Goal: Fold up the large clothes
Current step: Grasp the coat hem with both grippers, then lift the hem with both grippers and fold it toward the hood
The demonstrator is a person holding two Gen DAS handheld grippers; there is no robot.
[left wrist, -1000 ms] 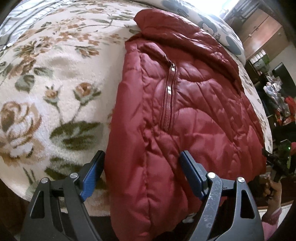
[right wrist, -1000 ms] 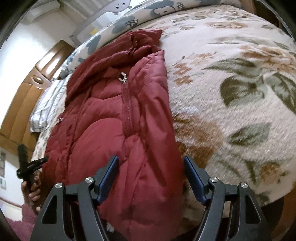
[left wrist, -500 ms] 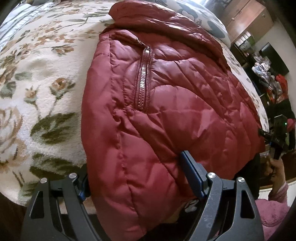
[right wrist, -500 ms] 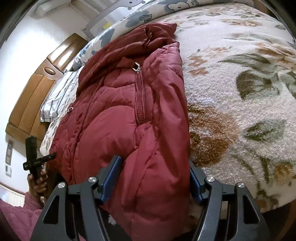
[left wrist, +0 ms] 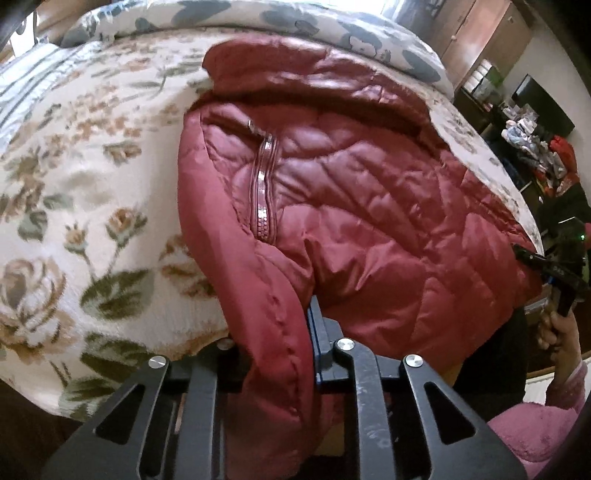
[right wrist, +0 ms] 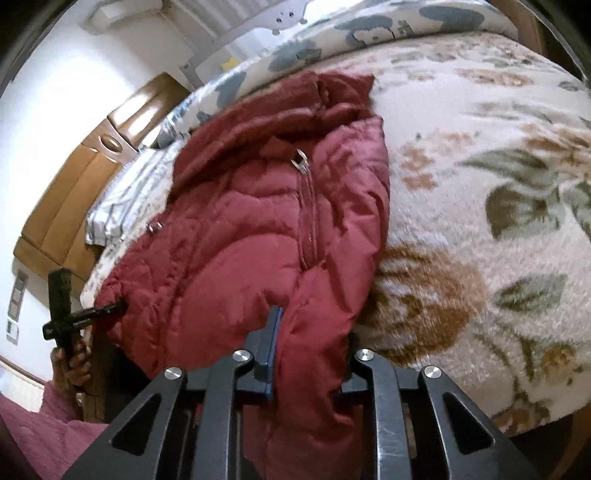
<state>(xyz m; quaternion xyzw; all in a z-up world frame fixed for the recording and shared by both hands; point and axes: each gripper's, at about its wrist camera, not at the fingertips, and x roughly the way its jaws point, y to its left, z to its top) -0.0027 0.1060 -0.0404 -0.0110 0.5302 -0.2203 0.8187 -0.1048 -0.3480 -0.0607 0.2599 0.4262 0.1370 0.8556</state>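
The jacket (left wrist: 369,206) hid one blue pad of each gripper from us. Its hem ran past the lower edge. We found the shelf clutter (left wrist: 532,136) too small to identify.

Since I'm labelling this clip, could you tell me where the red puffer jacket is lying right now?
In both wrist views the red puffer jacket lies on the floral blanket, collar toward the blue-patterned quilt, its near hem hanging over the bed edge.

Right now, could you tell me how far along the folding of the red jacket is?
Early stage. Done: the red puffer jacket lies spread on the floral blanket. In hand: the left gripper and right gripper, jaws just closing, pinch its near hem corners. Left: carrying the hem up toward the collar.
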